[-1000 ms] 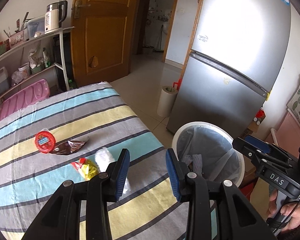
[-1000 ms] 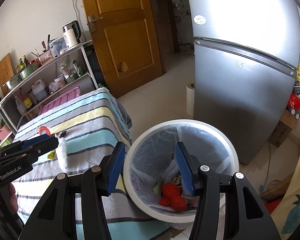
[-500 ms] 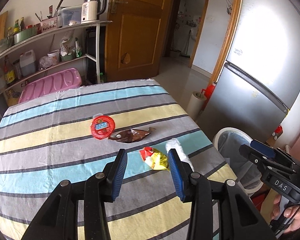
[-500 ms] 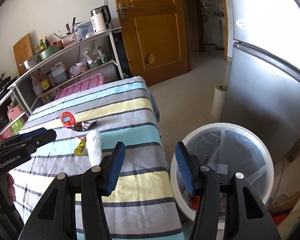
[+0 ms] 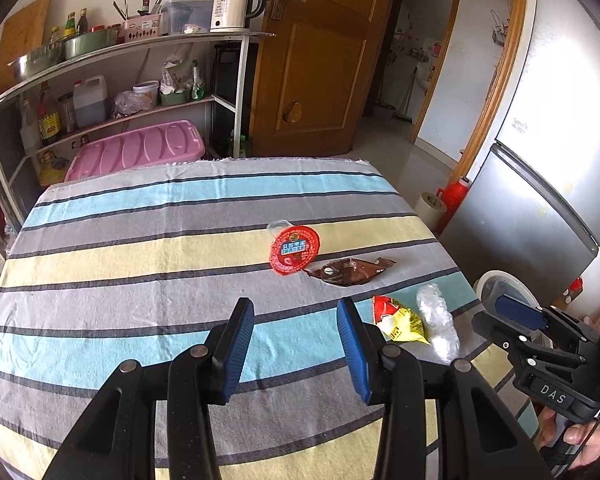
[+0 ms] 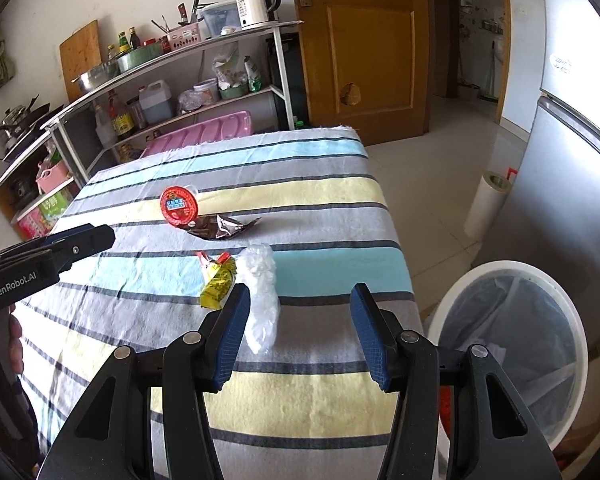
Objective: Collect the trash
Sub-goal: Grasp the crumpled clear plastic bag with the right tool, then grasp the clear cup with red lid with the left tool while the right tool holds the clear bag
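Step in hand, judged from the layout: between pick-ups. Both grippers are empty over the table w/ four bits of trash left on the striped cloth (image 5: 140, 248), so next is approach + grab.

Going left to right in the left wrist view: left gripper (image 5: 296, 344) has fingers apart, nothing between them but bare cloth; they've just been opening a little. Beyond its tips and slightly right lies the red-lidded cup (image 5: 296, 250), on its side, lid facing the camera. Touching the cup's right edge is the brown foil wrapper (image 5: 348, 272), flat. Nearer and right of the right finger is the yellow-red sachet (image 5: 400, 320), just beside that finger's tip. Touching the sachet's right side is the crumpled clear plastic (image 5: 438, 322). Far right, right gripper (image 5: 516, 320) hangs off the table edge, w/ the white trash bin (image 5: 488, 280) partly hidden behind it.

Right wrist view: right gripper (image 6: 298, 336) also has fingers well apart, nothing pinched. The sachet (image 6: 218, 280) sits just ahead of its left finger, and the clear plastic (image 6: 262, 292) runs along that finger's inner side, partly inside the gap, not pressed. The bin (image 6: 512, 352), lined w/ a bag, stands on the floor right of the right finger.

Next move prob. calls for the right gripper to shift a touch left, drop onto the plastic, close gently (it's soft, will squash), then swing right to the bin. The left gripper needs to reach fwd for the cup or wrapper.
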`<state>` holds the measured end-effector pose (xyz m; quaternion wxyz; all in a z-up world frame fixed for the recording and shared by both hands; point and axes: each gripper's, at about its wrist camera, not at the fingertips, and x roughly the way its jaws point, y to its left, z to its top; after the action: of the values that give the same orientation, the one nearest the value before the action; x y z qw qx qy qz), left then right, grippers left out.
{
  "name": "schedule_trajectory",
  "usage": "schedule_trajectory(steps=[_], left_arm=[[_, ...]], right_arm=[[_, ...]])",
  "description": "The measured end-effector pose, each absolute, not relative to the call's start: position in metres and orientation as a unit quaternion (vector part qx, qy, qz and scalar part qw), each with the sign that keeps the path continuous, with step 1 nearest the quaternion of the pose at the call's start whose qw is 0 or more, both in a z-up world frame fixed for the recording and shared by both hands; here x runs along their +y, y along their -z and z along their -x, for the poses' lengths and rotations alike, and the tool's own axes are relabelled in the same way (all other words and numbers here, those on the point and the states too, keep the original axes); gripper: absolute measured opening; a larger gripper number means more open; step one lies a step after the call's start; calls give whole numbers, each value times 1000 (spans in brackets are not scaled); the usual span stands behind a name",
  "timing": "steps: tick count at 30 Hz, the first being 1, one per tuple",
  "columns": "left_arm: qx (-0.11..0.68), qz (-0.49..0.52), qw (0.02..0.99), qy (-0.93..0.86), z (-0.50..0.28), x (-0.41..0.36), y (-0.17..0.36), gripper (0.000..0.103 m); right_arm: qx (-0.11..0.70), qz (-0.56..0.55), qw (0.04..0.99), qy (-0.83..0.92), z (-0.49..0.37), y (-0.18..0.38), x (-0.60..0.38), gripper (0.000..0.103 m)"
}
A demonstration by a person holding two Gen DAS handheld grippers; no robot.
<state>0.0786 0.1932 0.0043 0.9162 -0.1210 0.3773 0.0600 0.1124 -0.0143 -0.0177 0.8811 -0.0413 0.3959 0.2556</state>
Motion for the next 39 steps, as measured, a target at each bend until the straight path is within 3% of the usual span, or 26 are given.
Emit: schedule_trajectory(steps=[14, 16, 22, 39], left_arm=[[391, 117, 911, -55, -107, 207, 3, 48], [392, 125, 910, -51, -113, 210, 4, 49], [394, 127, 909, -53, -130, 216, 4, 53], [414, 119, 901, -56, -167, 215, 19, 54]], right_arm=[[438, 73, 855, -268, -134, 41, 15, 53], [441, 69, 853, -270, -136, 43, 15, 39], [453, 71, 839, -293, -138, 49, 24, 26], [442, 76, 815, -367, -111, 47, 51, 25]])
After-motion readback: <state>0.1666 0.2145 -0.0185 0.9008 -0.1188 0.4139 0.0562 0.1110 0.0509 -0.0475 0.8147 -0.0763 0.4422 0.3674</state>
